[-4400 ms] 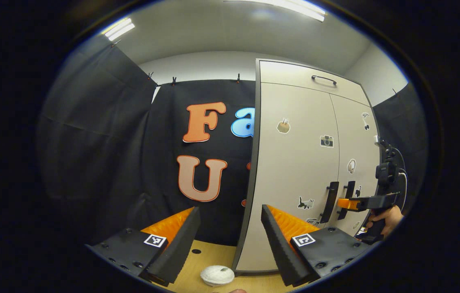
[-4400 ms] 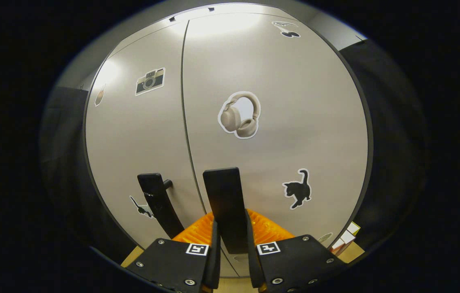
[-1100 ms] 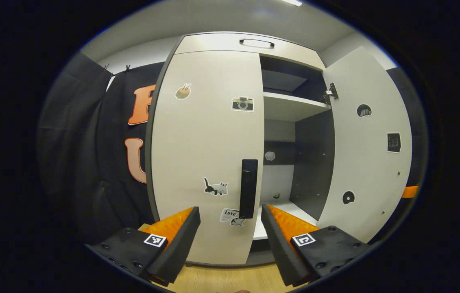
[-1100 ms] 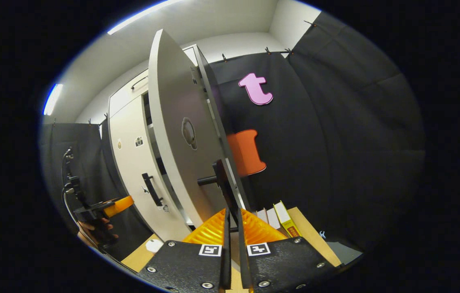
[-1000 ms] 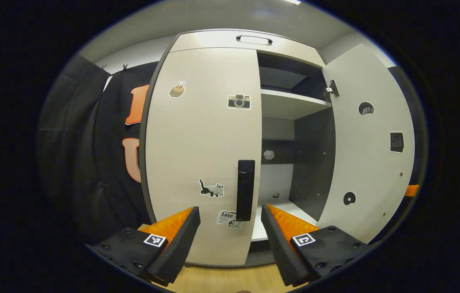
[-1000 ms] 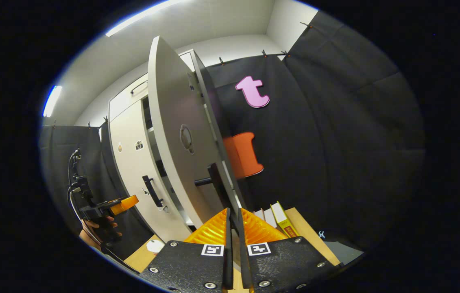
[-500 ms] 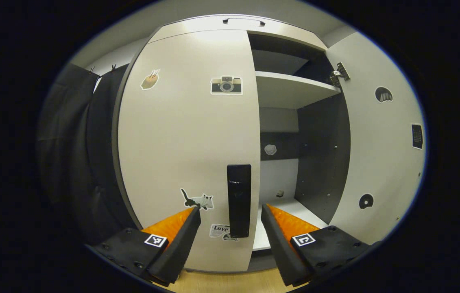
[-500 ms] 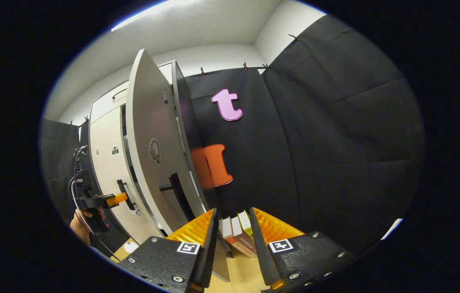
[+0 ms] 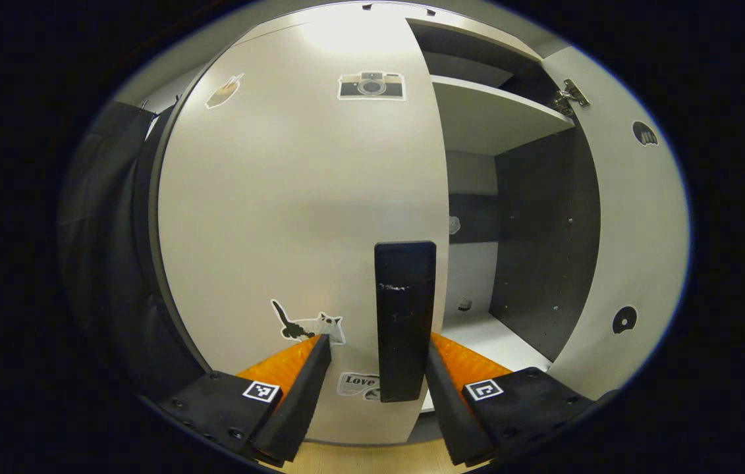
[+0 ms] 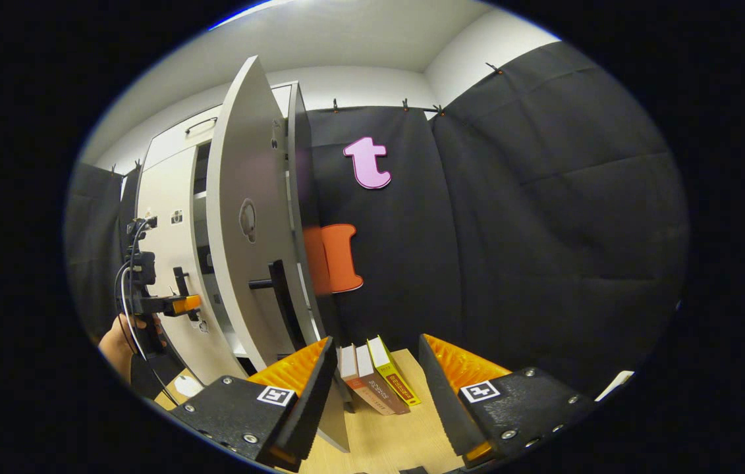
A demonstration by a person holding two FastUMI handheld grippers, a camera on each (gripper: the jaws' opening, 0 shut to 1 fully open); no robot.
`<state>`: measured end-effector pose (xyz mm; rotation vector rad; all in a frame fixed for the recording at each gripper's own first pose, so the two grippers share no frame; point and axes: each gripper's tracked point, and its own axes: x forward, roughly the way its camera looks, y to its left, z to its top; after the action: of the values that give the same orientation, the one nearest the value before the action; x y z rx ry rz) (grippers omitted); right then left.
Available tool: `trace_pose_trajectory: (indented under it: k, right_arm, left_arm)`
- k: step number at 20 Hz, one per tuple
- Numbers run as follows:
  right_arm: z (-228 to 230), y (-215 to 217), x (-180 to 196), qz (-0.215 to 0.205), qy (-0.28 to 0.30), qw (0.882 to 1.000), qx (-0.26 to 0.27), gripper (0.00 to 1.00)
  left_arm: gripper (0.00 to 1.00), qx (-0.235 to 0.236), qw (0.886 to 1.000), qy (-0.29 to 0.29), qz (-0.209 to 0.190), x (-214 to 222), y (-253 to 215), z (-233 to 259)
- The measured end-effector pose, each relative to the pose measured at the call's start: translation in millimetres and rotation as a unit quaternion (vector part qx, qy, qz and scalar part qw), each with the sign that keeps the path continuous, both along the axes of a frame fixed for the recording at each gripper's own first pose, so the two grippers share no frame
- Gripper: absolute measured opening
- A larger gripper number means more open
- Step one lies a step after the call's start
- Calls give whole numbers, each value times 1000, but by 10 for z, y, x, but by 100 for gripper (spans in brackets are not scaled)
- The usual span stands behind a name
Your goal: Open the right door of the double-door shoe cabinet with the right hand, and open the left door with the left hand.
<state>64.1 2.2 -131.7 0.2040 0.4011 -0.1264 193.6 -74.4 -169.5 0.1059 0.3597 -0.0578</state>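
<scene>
Left gripper [image 9: 372, 368] hangs released in front of the closed left door [image 9: 293, 210], its jaws spread wide and nothing pressed between them. In the left gripper view, going from the left finger across, there is first a clear gap of bare door with the cat sticker [image 9: 309, 326], then the left handle [image 9: 404, 319], a dark upright bar whose long axis runs straight up and down. The bar sits off-centre in the opening, close against the right finger, seemingly touching or just shy of it, while the left finger stands well apart from it. That offset is what the coming grasp turns on: I judge the gripper should shift slightly toward its own right, or simply close, so both fingers meet the bar's flanks squarely before pulling. Right of the handle the cabinet interior [image 9: 530, 217] is exposed, with a shelf [image 9: 491, 118] above. Further right stands the right door [image 9: 635, 224], already swung out. In the right gripper view the right gripper [image 10: 372, 382] is also released, jaws apart, clear of the right handle [image 10: 280, 296], with books [image 10: 375, 382] on the floor ahead. The left hand is plainly the nearer one for the remaining door.
</scene>
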Motion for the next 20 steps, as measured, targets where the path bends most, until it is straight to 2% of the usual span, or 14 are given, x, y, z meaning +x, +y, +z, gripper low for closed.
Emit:
trace_pose_trajectory:
  k: [3, 5, 7, 8, 10, 14, 17, 20]
  right_arm:
    - [1, -2, 12, -2, 1, 1000, 0, 77]
    - [-22, 24, 12, -1, 2, 1000, -4, 77]
    - [-76, 34, -26, 1, 16, 1000, -15, 77]
    - [-97, 49, -44, 5, 21, 1000, -23, 77]
    - [-72, 80, -39, 15, 14, 999, -40, 77]
    - [-27, 106, -36, 26, 7, 999, -45, 80]
    - [-1, 173, -12, 37, 1, 999, -35, 80]
    - [38, 199, -35, 47, -1, 998, -34, 80]
  left_arm:
    - [86, -4, 1000, -4, 3, -17, -31, 15]
    - [78, -14, 1000, -5, 3, -27, -69, 11]
    - [68, -17, 1000, 1, -9, -62, -159, 15]
    - [56, -17, 1000, 2, -15, -41, -203, 2]
    - [40, -15, 1000, 8, -21, -50, -200, 3]
    - [31, -32, 999, 18, -34, -70, -199, -11]
    - [31, -45, 998, 21, -45, -115, -200, -6]
    - [31, -42, 998, 17, -32, -144, -164, 8]
